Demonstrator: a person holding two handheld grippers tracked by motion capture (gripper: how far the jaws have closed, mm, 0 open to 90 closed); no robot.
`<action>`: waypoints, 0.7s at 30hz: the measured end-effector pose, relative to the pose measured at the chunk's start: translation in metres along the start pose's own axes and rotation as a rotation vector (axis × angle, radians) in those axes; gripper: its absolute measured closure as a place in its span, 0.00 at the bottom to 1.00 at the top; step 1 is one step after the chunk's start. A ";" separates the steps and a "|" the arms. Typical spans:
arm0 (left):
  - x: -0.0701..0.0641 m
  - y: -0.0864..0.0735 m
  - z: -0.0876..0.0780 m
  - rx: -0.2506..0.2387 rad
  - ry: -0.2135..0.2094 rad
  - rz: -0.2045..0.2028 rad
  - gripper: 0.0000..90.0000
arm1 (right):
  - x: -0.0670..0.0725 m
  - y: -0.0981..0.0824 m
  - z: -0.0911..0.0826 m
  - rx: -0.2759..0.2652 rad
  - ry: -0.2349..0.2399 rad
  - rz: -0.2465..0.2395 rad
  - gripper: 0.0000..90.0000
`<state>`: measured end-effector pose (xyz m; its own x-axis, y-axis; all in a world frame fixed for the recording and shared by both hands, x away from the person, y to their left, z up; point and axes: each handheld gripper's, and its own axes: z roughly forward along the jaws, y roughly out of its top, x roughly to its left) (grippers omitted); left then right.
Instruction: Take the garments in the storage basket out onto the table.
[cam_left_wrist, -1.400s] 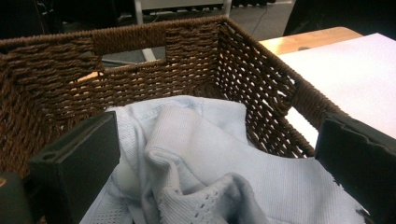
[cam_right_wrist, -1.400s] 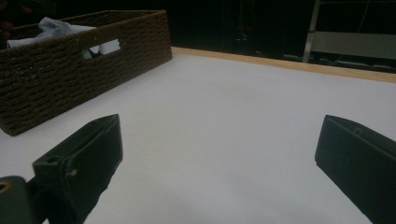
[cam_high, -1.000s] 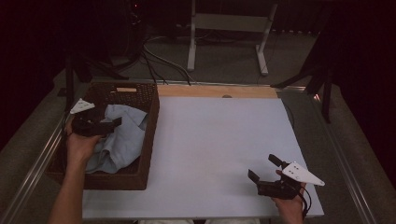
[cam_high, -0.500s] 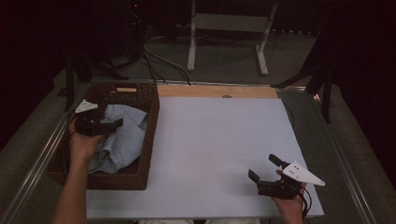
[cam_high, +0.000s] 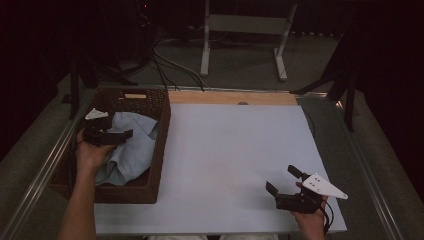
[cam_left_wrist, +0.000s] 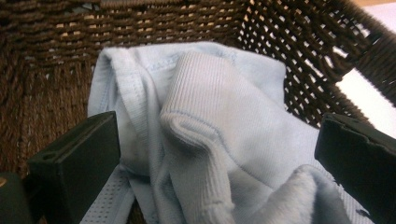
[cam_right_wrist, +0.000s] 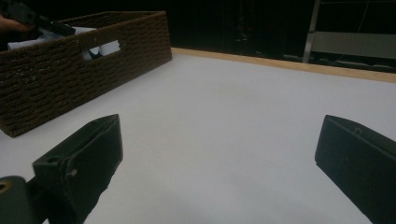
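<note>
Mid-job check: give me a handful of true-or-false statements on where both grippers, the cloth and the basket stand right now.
1. The left gripper is over the wicker basket. True.
2. The left gripper is shut on the light blue cloth. False: its jaws stand wide open, with the cloth between and below them, not clamped.
3. The right gripper holds a folded cloth. False: it is open, with nothing between its jaws, over the white table.
4. The cloth lies inside the basket. True.
5. The basket sits at the table's right edge. False: it sits at the left edge.

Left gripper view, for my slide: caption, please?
Open left gripper poised over a crumpled pale-blue ribbed garment inside a dark woven wicker basket.
</note>
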<state>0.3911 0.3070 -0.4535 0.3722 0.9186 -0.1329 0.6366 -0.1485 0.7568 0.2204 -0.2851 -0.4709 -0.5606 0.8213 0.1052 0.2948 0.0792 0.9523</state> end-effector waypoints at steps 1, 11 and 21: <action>0.001 0.000 0.001 0.006 -0.004 -0.008 0.02 | 0.000 0.000 0.000 0.000 0.000 0.000 0.01; -0.004 -0.002 0.014 0.079 -0.029 0.034 0.02 | 0.000 0.000 0.000 -0.002 0.001 0.000 0.01; -0.007 -0.005 0.026 0.211 -0.047 0.030 0.02 | 0.000 0.000 0.000 -0.002 0.004 0.003 0.01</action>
<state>0.4027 0.2919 -0.4726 0.4210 0.8952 -0.1459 0.7502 -0.2532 0.6108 0.2203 -0.2852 -0.4705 -0.5627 0.8194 0.1091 0.2946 0.0755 0.9526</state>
